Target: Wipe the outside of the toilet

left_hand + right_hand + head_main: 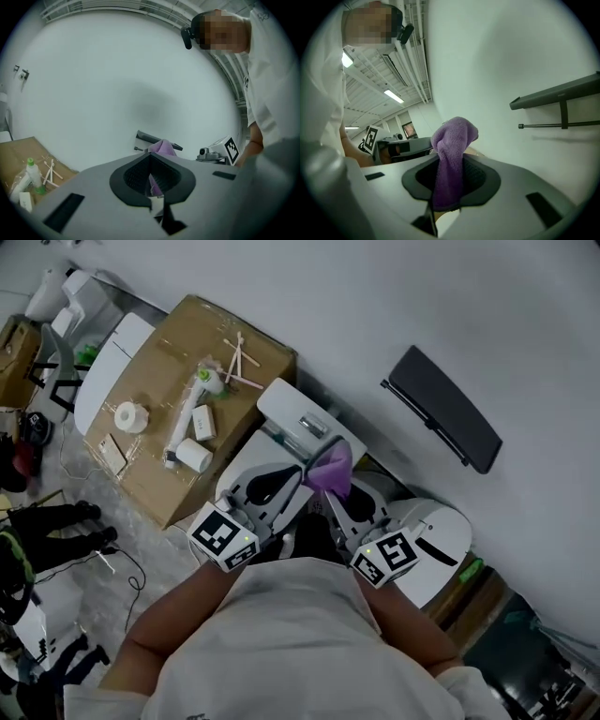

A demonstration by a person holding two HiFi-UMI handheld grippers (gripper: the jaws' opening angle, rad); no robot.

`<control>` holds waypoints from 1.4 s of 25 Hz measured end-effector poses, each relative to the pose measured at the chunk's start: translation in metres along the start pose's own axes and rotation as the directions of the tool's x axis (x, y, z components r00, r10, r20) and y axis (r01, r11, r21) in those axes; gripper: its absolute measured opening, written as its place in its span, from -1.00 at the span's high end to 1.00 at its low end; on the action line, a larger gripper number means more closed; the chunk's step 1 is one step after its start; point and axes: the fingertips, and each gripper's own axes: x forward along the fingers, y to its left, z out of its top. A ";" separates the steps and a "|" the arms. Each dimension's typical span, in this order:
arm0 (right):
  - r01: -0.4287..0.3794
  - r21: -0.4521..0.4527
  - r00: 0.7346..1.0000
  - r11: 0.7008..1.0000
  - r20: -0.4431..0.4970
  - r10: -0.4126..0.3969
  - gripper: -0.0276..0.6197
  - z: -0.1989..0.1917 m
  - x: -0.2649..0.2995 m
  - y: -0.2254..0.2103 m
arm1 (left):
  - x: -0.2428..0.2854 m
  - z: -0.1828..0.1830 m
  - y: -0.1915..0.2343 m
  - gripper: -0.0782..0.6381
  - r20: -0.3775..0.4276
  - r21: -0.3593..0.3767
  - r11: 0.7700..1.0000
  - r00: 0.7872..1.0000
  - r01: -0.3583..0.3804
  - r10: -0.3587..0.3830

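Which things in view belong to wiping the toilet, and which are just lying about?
In use: purple cloth, pinched by the right hand-held gripper and the left hand-held gripper; toilet.

Lying about: cardboard box, with a green-capped bottle, white roll and wooden sticks on it; black wall shelf.
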 end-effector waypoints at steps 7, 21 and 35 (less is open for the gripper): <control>-0.045 -0.057 0.994 0.997 -0.100 0.039 0.62 -0.017 0.001 -0.075 | 0.039 -0.014 0.018 0.76 -0.001 -0.003 0.993 0.993 -0.119 0.119; -0.012 -0.126 0.902 0.992 -0.429 -0.044 0.62 -0.170 0.017 -0.211 | 0.060 -0.095 0.047 0.76 -0.051 -0.087 0.968 0.972 -0.235 0.231; -0.072 -0.253 0.781 0.965 -0.616 -0.103 0.62 -0.222 0.066 -0.243 | 0.045 -0.139 0.053 0.76 -0.060 -0.174 0.937 0.953 -0.304 0.298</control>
